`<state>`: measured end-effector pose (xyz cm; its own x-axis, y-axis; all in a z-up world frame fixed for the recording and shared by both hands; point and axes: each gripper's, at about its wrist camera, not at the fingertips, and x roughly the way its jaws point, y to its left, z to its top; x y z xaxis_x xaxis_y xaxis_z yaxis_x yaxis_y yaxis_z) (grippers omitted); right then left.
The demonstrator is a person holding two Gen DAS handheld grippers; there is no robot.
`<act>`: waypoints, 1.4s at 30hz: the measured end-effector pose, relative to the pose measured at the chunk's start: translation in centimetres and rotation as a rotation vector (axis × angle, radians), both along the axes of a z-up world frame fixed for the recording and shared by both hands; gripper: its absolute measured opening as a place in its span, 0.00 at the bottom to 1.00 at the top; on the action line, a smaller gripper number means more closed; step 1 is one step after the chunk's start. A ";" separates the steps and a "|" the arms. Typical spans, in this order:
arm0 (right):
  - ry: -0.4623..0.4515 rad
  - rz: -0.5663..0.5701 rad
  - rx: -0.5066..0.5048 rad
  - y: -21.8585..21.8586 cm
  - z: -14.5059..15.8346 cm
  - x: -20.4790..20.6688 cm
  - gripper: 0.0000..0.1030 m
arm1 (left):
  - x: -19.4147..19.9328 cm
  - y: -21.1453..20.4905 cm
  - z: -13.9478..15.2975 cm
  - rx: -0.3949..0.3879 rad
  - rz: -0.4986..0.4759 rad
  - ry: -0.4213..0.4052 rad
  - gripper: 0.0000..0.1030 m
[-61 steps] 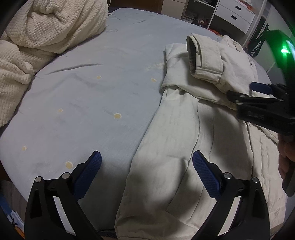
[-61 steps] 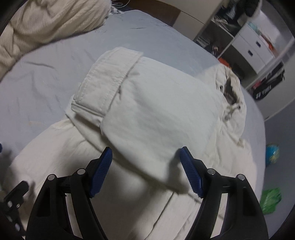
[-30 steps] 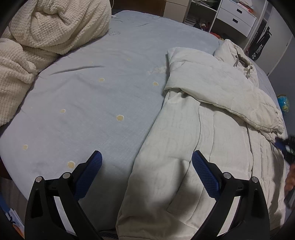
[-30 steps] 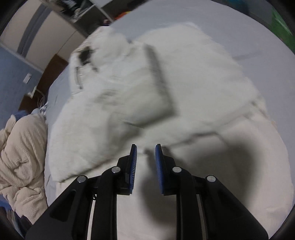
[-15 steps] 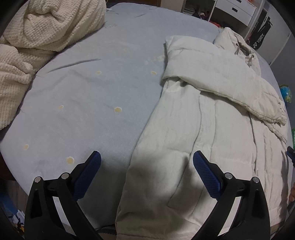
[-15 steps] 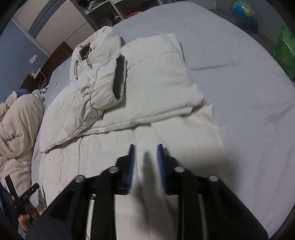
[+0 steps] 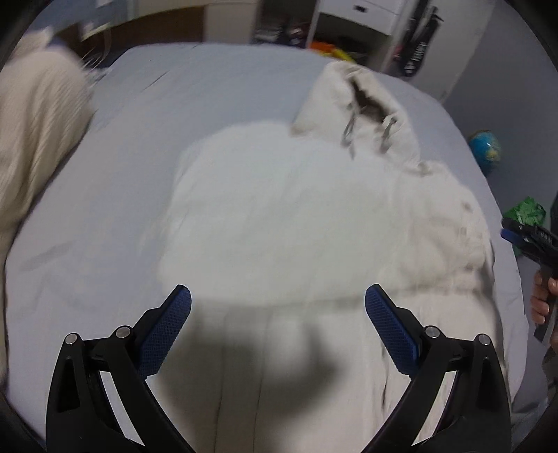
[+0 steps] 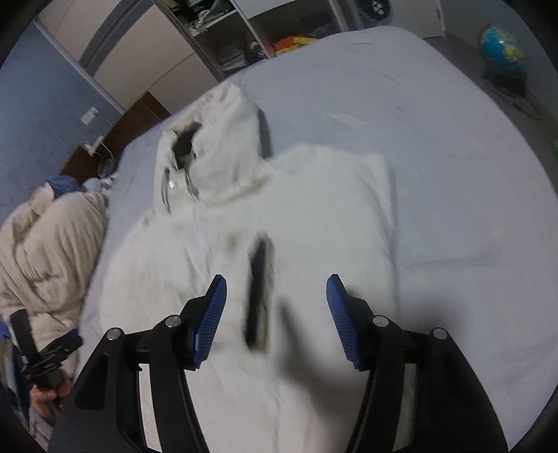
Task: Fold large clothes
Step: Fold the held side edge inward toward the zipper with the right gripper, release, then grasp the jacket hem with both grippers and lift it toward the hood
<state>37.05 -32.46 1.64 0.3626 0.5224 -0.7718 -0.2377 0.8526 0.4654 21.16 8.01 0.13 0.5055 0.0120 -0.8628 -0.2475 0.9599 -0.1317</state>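
A large cream hooded jacket [image 7: 296, 216] lies flat on the pale blue bed [image 7: 174, 90], hood [image 7: 355, 104] toward the far end, both sleeves folded across the chest. My left gripper [image 7: 278, 324] hangs open above the jacket's lower body, nothing between its blue pads. In the right wrist view the same jacket [image 8: 286, 216] shows a dark sleeve cuff opening [image 8: 257, 289] just ahead of my right gripper [image 8: 276, 313]. Its jaws are opening above the cloth and hold nothing. The right gripper [image 7: 523, 237] also shows at the left view's right edge, in a hand.
A bundled cream knitted blanket [image 7: 31, 139] lies on the bed's left side. Past the bed stand white shelves and drawers [image 7: 348, 24]. A globe [image 7: 484, 146] and a green bag [image 7: 526, 212] sit on the floor to the right.
Both grippers swung to face the jacket from its foot end and rose. The right gripper let go of the sleeve it laid across the chest, and its jaws widened.
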 end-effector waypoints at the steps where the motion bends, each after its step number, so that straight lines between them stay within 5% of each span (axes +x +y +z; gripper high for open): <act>1: 0.006 0.008 0.029 0.6 0.2 1.9 0.56 | 2.1 0.1 0.3 0.015 -0.024 -0.014 0.93; 7: 0.005 0.054 0.080 4.3 0.4 10.2 0.60 | 12.3 2.1 0.1 0.083 -0.089 -0.074 0.93; 21: 0.067 0.119 0.130 14.4 -5.3 26.3 0.60 | 31.5 5.8 -3.5 -0.017 -0.095 -0.053 0.86; 28: 0.050 0.128 0.134 16.5 -7.9 30.0 0.59 | 34.9 7.0 -6.3 -0.023 -0.068 -0.015 0.67; 34: 0.023 0.155 0.077 17.8 -11.3 31.3 0.57 | 37.2 7.5 -10.4 0.005 -0.071 0.035 0.67; 42: -0.137 0.171 0.112 17.9 -12.3 30.5 0.55 | 36.9 7.3 -11.7 0.024 -0.083 -0.103 0.73</act>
<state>67.52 -14.60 -10.70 0.3594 0.6644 -0.6553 -0.4416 0.7397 0.5078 58.07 15.31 -11.59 0.5912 -0.0135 -0.8064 -0.1539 0.9796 -0.1292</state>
